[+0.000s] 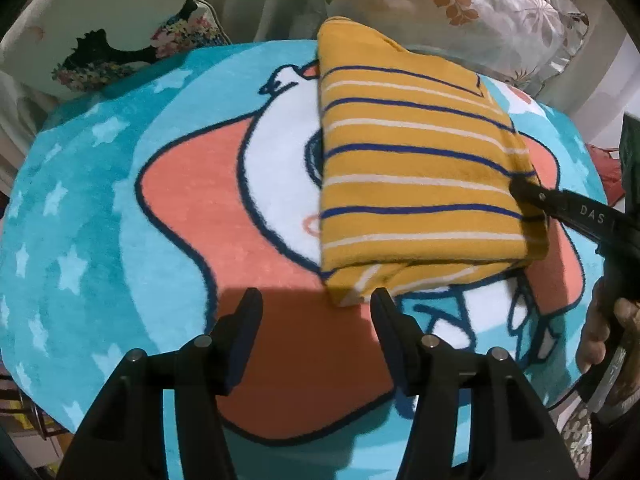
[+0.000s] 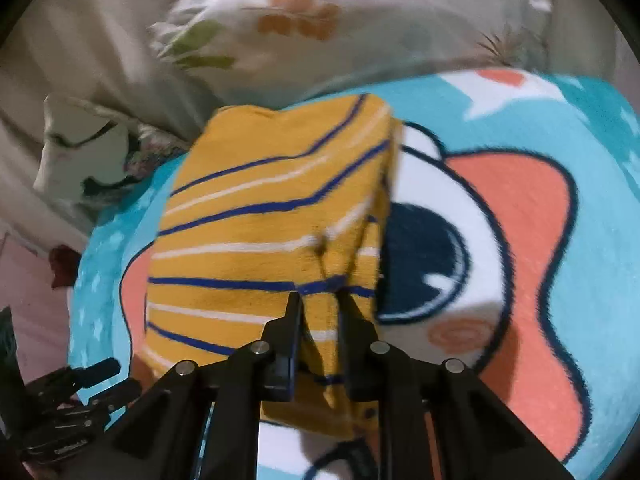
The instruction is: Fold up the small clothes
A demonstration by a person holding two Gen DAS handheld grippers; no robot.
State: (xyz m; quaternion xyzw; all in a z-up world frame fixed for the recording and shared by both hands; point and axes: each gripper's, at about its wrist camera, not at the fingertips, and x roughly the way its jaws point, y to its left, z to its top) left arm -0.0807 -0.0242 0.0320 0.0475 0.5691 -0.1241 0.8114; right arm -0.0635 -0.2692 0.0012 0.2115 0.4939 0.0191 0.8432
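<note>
A yellow garment [image 1: 420, 184] with blue and white stripes lies folded into a thick rectangle on a round blue cartoon mat [image 1: 80, 220]. In the left wrist view my left gripper [image 1: 316, 304] hovers just before the garment's near corner, open, with nothing between its fingers. My right gripper [image 1: 524, 188] comes in from the right and meets the garment's right edge. In the right wrist view the right gripper [image 2: 320, 300] has its fingers close together, with a raised fold of the garment [image 2: 248, 240] pinched between them. The left gripper [image 2: 116, 378] shows at that view's lower left.
A leaf-print pillow [image 1: 480, 12] lies behind the mat and a flower-print cushion [image 1: 100, 20] sits at the back left. A person's hand [image 1: 604, 332] holds the right gripper's handle at the right edge. The mat [image 2: 592, 208] drops off all round.
</note>
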